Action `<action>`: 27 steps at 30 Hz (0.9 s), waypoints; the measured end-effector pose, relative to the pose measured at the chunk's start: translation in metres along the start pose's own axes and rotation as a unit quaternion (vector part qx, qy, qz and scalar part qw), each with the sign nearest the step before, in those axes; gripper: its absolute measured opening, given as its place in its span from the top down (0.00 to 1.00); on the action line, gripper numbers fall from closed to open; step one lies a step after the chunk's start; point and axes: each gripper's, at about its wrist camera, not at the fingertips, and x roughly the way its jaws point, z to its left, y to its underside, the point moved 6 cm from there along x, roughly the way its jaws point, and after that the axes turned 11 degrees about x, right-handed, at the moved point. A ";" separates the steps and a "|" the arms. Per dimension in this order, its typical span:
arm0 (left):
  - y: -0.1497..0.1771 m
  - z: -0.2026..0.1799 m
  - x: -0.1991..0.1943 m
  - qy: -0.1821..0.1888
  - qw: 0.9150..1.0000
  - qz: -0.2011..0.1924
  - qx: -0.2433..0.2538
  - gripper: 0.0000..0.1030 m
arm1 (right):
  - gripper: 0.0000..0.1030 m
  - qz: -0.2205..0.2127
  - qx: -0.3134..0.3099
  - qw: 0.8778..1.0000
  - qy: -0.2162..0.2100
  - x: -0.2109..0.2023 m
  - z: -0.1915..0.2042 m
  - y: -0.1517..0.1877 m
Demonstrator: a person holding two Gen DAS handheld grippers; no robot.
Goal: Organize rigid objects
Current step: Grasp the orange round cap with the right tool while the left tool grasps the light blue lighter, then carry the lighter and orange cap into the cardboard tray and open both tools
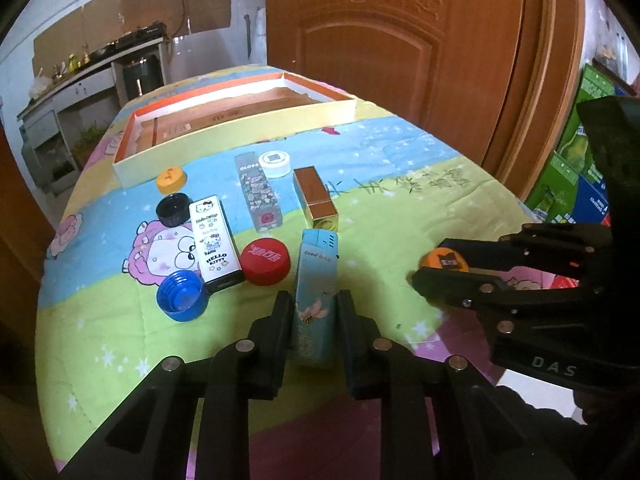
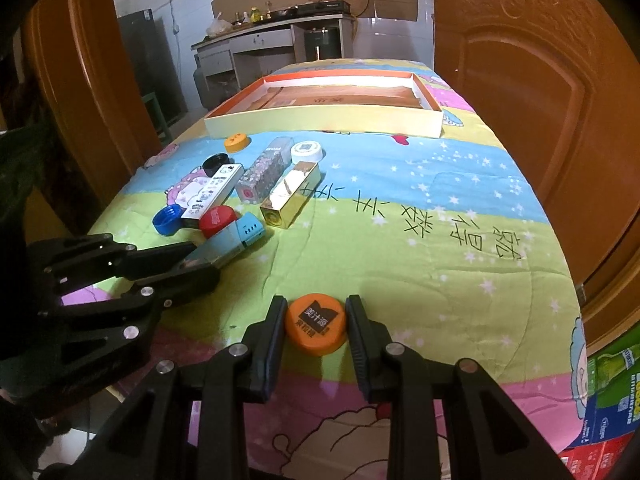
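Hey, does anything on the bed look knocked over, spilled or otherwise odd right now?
Nothing spilled or damaged. Only oddity: the blue cap lies upside down, threads showing, unlike the red cap beside it. The tray holds no caps or boxes yet. Each tool has closed around one item: blue box, orange cap.

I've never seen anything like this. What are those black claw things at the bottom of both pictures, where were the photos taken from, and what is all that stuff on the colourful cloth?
The black claws are two-finger grippers, one held in each of a person's hands; no robot arm is here. Each carries a wide-angle camera that looks along its fingers, so one picture comes from the left gripper and the other from the right gripper.

The left one straddles a blue box that lies on the cartoon-print cloth. The right one sits around an orange cap.

Further back lie a red cap, a blue cap, a Hello Kitty box, a gold box and other small pieces. Behind them stands a shallow open tray, probably where things get sorted.
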 end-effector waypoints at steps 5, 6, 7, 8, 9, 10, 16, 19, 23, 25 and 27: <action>-0.010 -0.001 -0.016 -0.004 1.000 -0.016 -0.006 0.78 | 0.71 -0.015 0.002 1.000 -0.009 -0.010 -0.001 -0.010; -0.015 0.000 -0.021 -0.008 1.000 -0.020 -0.007 0.78 | 0.71 -0.017 0.002 1.000 -0.012 -0.012 -0.001 -0.013; -0.017 0.002 -0.024 -0.010 1.000 -0.022 -0.008 0.78 | 0.71 -0.021 0.001 1.000 -0.016 -0.016 -0.001 -0.018; -0.022 0.004 -0.028 -0.012 1.000 -0.027 -0.009 0.78 | 0.71 -0.024 0.000 1.000 -0.017 -0.018 -0.001 -0.022; -0.028 0.007 -0.032 -0.016 0.999 -0.030 -0.011 0.78 | 0.71 -0.028 -0.003 0.999 -0.018 -0.020 0.000 -0.027; -0.033 0.010 -0.035 -0.022 0.999 -0.033 -0.012 0.78 | 0.71 -0.034 -0.006 0.999 -0.019 -0.023 -0.001 -0.032; -0.067 0.044 -0.044 -0.067 0.996 -0.033 -0.045 0.78 | 0.71 -0.074 -0.033 0.997 -0.001 -0.037 -0.004 -0.075; -0.086 0.065 -0.044 -0.081 0.994 -0.032 -0.069 0.78 | 0.71 -0.086 -0.038 0.995 -0.006 -0.040 -0.008 -0.098; -0.111 0.092 -0.033 -0.091 0.991 -0.020 -0.098 0.78 | 0.71 -0.099 -0.053 0.994 -0.017 -0.039 -0.008 -0.134; -0.123 0.106 -0.028 -0.097 0.989 -0.016 -0.107 0.78 | 0.71 -0.106 -0.065 0.992 -0.018 -0.035 -0.008 -0.156; -0.139 0.123 -0.018 -0.096 0.988 -0.010 -0.120 0.78 | 0.71 -0.105 -0.069 0.992 -0.024 -0.027 -0.010 -0.174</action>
